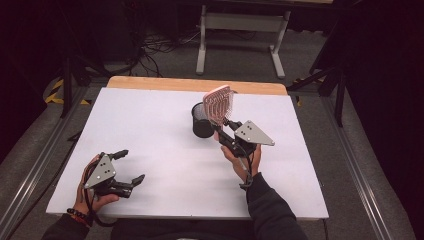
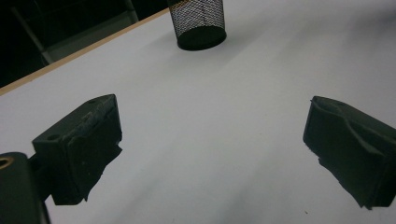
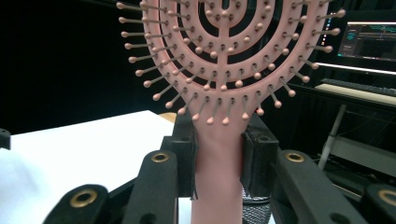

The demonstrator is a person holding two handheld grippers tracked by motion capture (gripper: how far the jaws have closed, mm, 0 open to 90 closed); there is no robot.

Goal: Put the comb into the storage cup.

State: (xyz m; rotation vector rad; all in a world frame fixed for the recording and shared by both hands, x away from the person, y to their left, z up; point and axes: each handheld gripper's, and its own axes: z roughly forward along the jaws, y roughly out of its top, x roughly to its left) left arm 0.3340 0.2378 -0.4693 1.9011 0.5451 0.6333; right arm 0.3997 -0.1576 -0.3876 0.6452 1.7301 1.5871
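Both grippers black: left gripper and right gripper each carry a grey triangular plate; brass-ringed screw holes on linkages; dark sleeves; beaded bracelet on left wrist

Beyond my white desk I see a grey table frame, floor cables and a lit monitor.

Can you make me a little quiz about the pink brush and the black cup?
1. True or false: the right gripper is clamped on the pink hairbrush by its handle.
2. What is the left gripper holding? A) the brush B) the cup C) nothing
3. Fill in: the black mesh cup stands on the white ____.

Key: 1 true; 2 C, its jaws stand wide apart over the table; 3 table.
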